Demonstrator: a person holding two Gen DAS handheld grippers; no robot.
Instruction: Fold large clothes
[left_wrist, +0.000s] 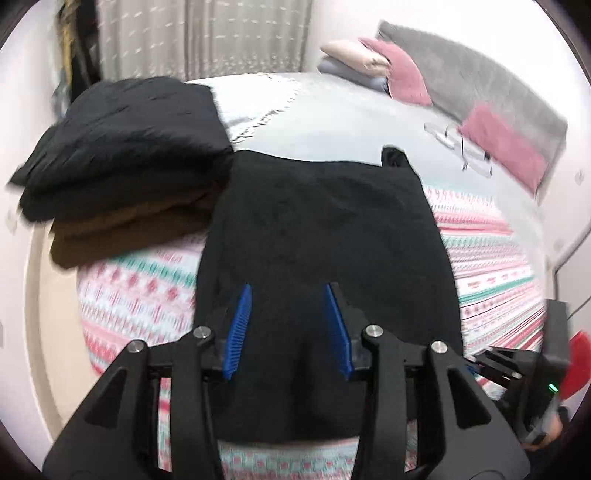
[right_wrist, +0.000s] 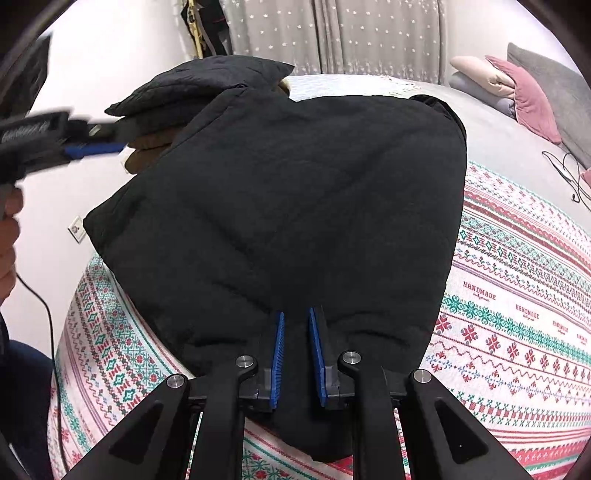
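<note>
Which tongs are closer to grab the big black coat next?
Probably the right tongs: narrowly parted, low over the black coat near its edge. The left tongs gape wide above it.

You can read "HANDMADE" repeated in red on the blanket (right_wrist: 517, 295) (smaller script beneath it stays illegible); gripper lettering is blurred.

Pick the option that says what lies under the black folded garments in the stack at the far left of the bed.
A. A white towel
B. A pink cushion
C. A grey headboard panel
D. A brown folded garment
D: in the left wrist view the stack shows black folded layers on top and a brown folded garment at the bottom, resting on the patterned blanket.
</note>
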